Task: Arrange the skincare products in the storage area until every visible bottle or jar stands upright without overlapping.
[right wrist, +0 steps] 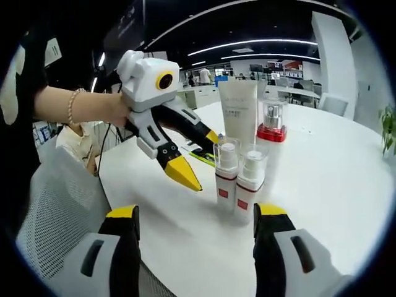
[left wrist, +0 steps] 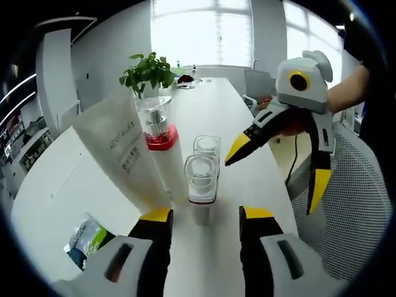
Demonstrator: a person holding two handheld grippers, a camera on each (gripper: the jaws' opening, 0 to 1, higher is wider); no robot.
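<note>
Left gripper (left wrist: 205, 215) gapes empty before two clear-capped bottles (left wrist: 202, 179), upright on the table (left wrist: 247, 130). Beyond, a pump bottle (left wrist: 162, 148) and tube (left wrist: 120, 148) stand. Right gripper (right wrist: 195, 213) hovers, likewise wide, empty.

A white table (left wrist: 229, 117) carries everything. Just beyond the left gripper's fingers (left wrist: 156, 216) two clear-capped bottles (left wrist: 202, 185) stand upright, one behind the other. Beside them past the left finger stand a red-collared pump bottle (left wrist: 162, 145) and a white tube (left wrist: 120, 151). A sachet (left wrist: 86, 240) lies flat outside that finger. A plant (left wrist: 148, 73) stands far beyond.
</note>
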